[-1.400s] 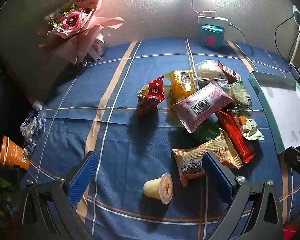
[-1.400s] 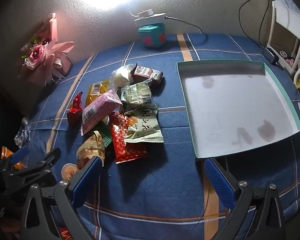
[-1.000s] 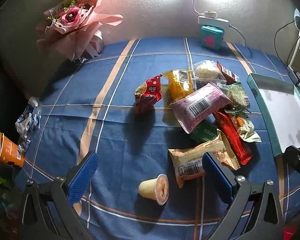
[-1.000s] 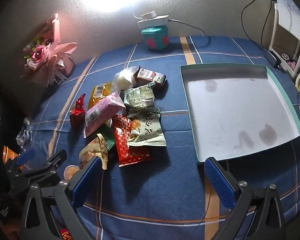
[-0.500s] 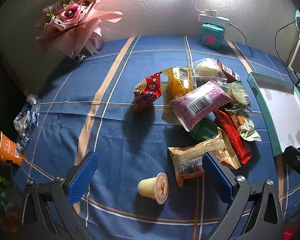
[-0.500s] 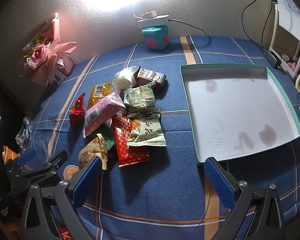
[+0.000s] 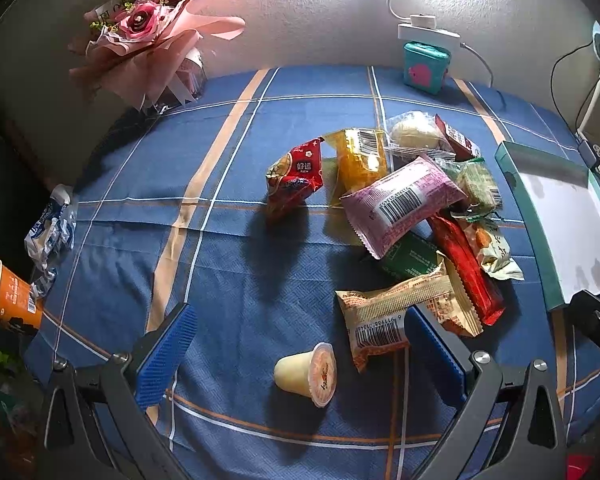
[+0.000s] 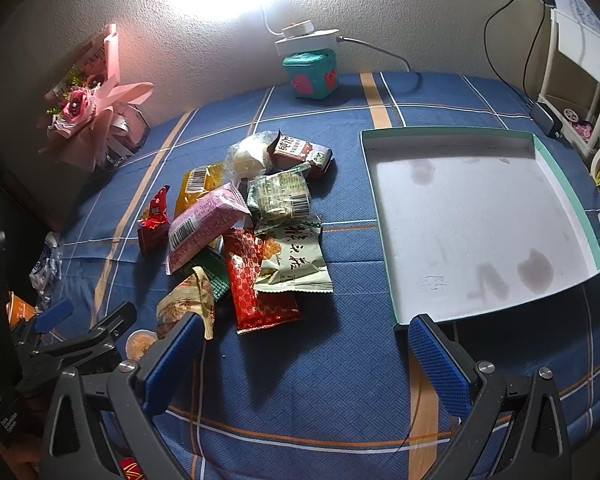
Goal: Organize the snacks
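While both grippers hang over the blue plaid cloth (image 8: 340,360), neither has hold of anything: left gripper (image 7: 300,344) jaws spread wide, right gripper (image 8: 306,354) jaws spread wide too. Jelly cup (image 7: 308,372) lies on its side between the left jaws, a bit fwd of the tips, touching neither pad. Tan pack (image 7: 400,316) lies just by the left gripper's right finger, its corner partly behind that pad; can't tell if touching. Rest of snack pile (image 7: 404,200) is further fwd & to the right: red pack (image 7: 296,178), yellow pack (image 7: 360,156), pink pack (image 7: 400,200), long red pack (image 7: 466,264), green pack under the pink one, a few more overlapping. In right wrist view the pile (image 8: 244,232) sits fwd-left of the jaws, tan pack (image 8: 188,308) just past the left finger tip; bare cloth betw the jaws. Tray (image 8: 556,184) w/ teal rim lies right of the pile, well apart from it; nothing in it, only stain marks on the white floor. Its near corner is just behind the right gripper's right fingertip. Tray edge also shows at right of left view (image 7: 520,200). Vs 0.5 s ago: hardly any diff, snacks & tray same spots, views shifted only slightly, jaws same spread
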Demonstrator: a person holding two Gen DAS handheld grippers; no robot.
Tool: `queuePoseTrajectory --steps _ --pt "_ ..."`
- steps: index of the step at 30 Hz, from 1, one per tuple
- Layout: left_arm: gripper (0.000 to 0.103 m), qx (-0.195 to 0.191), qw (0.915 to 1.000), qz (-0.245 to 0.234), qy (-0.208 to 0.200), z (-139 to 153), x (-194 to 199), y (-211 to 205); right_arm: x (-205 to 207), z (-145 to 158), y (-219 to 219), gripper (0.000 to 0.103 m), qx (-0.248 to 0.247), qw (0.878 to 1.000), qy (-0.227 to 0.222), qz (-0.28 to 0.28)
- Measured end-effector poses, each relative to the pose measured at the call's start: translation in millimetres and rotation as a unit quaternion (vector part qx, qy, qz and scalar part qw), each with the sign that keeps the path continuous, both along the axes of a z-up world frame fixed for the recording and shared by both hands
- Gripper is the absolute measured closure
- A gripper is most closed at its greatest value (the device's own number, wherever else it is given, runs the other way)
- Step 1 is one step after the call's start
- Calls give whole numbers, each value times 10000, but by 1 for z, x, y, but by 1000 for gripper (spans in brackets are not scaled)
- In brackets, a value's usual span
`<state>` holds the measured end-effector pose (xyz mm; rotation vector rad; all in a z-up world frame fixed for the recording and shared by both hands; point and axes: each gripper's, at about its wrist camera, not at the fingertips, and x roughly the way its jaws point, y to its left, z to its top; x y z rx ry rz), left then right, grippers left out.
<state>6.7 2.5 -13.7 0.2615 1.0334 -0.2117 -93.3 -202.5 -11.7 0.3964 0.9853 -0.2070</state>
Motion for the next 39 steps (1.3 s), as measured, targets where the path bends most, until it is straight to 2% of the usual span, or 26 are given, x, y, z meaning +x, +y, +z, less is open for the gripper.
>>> queuePoseTrajectory --steps 39 --pt "0 27 10000 -7 62 -3 0 1 0 1 0 0 7 10000 -4 3"
